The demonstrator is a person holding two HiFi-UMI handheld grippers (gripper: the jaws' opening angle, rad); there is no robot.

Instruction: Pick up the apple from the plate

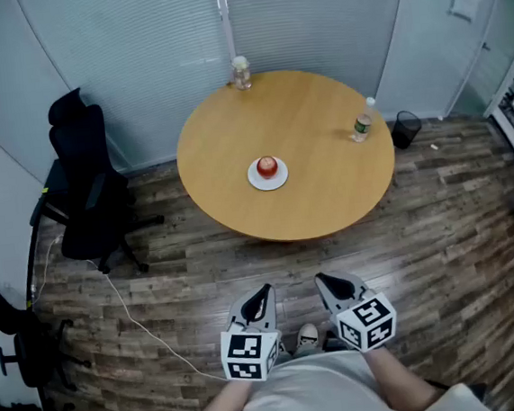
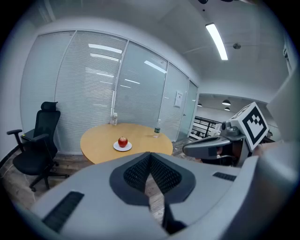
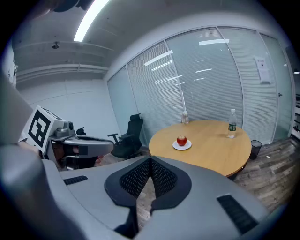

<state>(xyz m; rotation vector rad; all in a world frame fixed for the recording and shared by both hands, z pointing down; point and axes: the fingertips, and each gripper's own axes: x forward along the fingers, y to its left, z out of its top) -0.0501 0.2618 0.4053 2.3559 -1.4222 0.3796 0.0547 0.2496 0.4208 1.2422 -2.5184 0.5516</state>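
Both the left hand-held gripper [image 1: 262, 294] and the right hand-held gripper [image 1: 328, 282] are closed and empty, well short of the table [image 1: 313, 131]. The apple [image 1: 268, 166] sits on its plate [image 1: 269, 184] mid-table. The smart play is to step in, open one gripper wide and straddle the apple's broadest part. Its far side and stem are too small to read.

Open floor [image 1: 272, 266] reaches the table's [image 1: 329, 198] near edge, bare wood on to the plate [image 1: 256, 182]; far-edge bottle [image 1: 241, 72] and right-edge bottle [image 1: 362, 125] stand well aside.
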